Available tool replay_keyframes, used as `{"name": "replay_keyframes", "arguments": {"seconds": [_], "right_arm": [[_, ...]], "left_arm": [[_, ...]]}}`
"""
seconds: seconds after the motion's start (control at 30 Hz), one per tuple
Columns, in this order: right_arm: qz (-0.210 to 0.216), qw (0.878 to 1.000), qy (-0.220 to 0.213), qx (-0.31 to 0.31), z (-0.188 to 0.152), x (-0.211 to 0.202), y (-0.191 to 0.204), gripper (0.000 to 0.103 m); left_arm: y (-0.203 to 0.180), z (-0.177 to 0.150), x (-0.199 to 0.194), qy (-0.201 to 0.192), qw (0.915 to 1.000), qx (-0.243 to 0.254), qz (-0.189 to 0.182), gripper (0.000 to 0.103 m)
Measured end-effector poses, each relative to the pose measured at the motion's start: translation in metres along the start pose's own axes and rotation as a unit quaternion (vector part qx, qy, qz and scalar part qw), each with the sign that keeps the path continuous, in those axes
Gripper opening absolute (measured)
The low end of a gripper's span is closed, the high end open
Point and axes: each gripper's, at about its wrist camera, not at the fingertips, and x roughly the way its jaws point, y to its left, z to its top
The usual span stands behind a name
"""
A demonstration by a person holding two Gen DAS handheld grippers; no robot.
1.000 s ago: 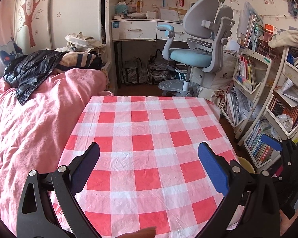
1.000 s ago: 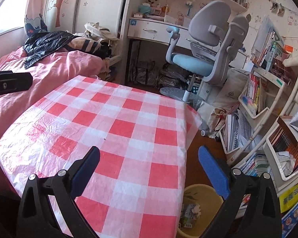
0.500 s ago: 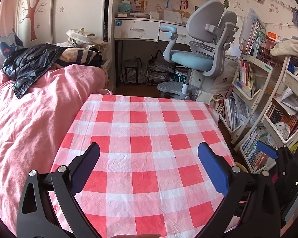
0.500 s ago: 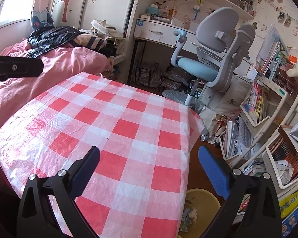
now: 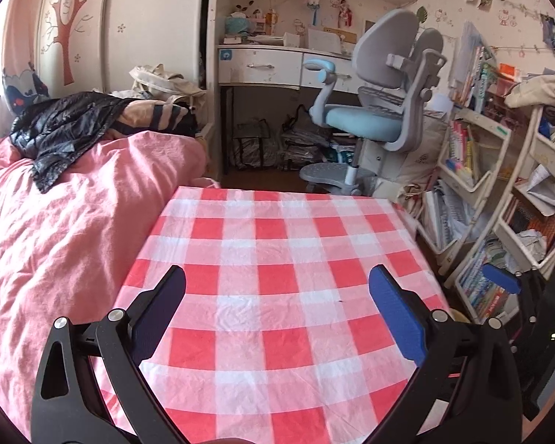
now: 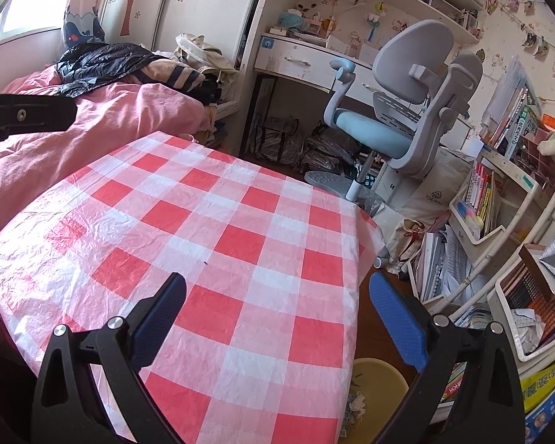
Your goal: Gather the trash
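Note:
The table carries a red and white checked cloth (image 5: 277,259), also in the right wrist view (image 6: 211,244), with no trash showing on it. My left gripper (image 5: 277,296) is open and empty above the near half of the table. My right gripper (image 6: 277,303) is open and empty over the table's right front corner. A yellow bin (image 6: 377,384) stands on the floor beside that corner, with crumpled trash (image 6: 355,407) inside. The right gripper's blue finger (image 5: 501,278) shows at the right edge of the left wrist view. The left gripper's black body (image 6: 26,116) shows at the left of the right wrist view.
A bed with a pink cover (image 5: 55,229) runs along the table's left side. A grey and blue desk chair (image 5: 373,118) and a white desk (image 5: 277,64) stand beyond the table. Crowded bookshelves (image 6: 499,222) line the right side.
Both grippers have risen and pulled back a little, so the table looks smaller and lower. Both stay open and empty.

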Motion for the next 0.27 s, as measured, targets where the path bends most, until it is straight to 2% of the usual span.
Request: {"name": "replay_keyframes", "arguments": {"seconds": [0.13, 0.27], "right_arm": [[0.000, 1.000, 0.001, -0.007, 0.002, 0.002, 0.003, 0.095], [0.000, 1.000, 0.002, -0.013, 0.004, 0.005, 0.008, 0.095]], "left_arm": [[0.013, 0.003, 0.010, 0.037, 0.9991, -0.017, -0.004, 0.096], [0.025, 0.001, 0.015, 0.050, 0.9982, -0.034, 0.002, 0.096]]}}
